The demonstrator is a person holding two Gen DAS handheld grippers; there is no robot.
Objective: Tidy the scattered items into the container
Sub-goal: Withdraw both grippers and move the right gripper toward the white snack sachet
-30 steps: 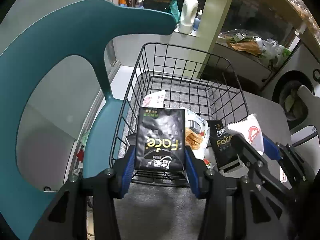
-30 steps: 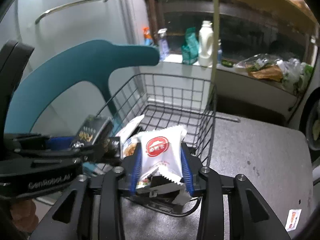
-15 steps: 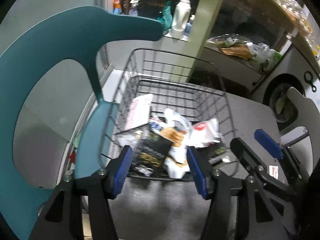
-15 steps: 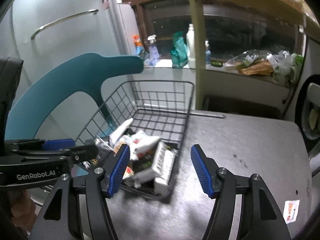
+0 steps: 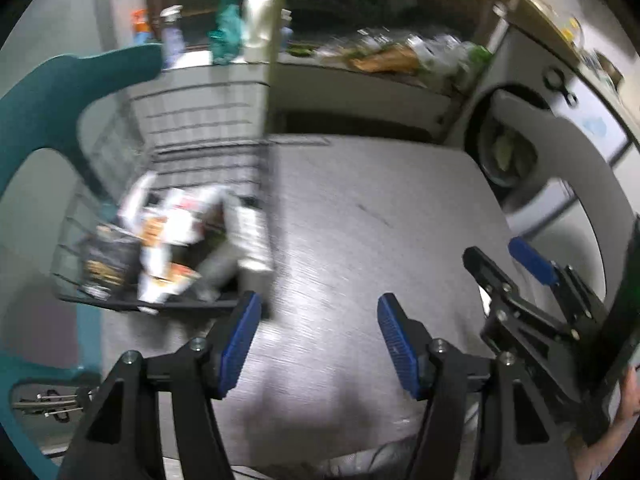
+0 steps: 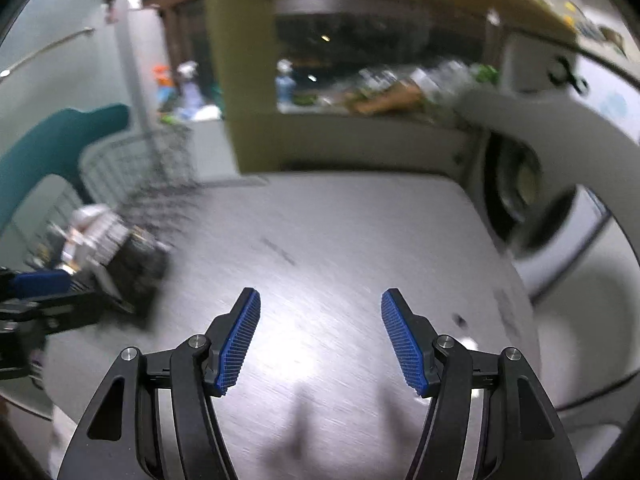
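Left wrist shows blurred wire basket (image 5: 208, 148) holding jumbled packets (image 5: 168, 236).

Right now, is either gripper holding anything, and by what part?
Nothing is held. The left gripper and the right gripper both stand open over bare table; the packets lie in the basket.

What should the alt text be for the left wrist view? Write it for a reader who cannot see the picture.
The open, empty left tool hangs over a bare grey table. To its left, blurred, a black wire basket holds snack packets, beside a teal chair. The right tool, also open, shows at the right edge.
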